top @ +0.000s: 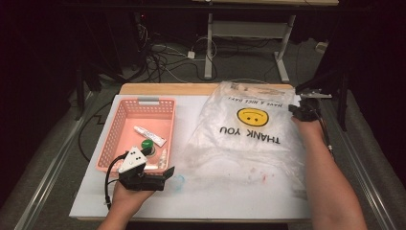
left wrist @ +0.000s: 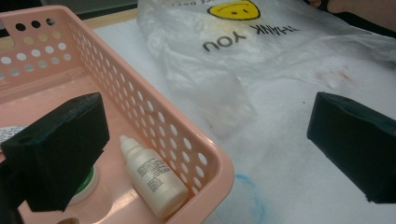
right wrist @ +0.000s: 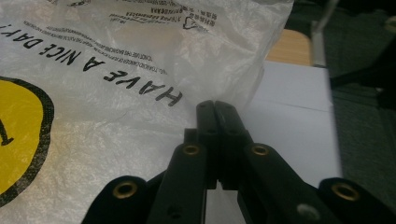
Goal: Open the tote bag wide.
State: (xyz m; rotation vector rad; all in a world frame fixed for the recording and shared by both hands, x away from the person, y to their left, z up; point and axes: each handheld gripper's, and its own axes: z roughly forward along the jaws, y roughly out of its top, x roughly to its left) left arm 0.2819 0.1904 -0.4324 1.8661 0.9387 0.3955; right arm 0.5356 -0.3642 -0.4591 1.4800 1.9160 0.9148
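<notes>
Hovering with the left gripper [top: 165, 176], jaws spread wide, over the pink basket's [top: 111, 139] near corner, above a small white bottle [left wrist: 153, 175]. Pressing the right gripper [top: 298, 111], jaws closed together, on the plastic bag's [top: 249, 139] edge.

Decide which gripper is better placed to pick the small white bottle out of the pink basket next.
Probably left. The left gripper hovers open beside the pink basket, with the white bottle just ahead. The right gripper is shut at the plastic bag, across the table.

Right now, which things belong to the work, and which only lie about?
In the work:
- plastic bag, at the closed right gripper
- pink basket
- white bottle, near the open left gripper

Lying about:
- tube
- green cap
- floor cables
</notes>
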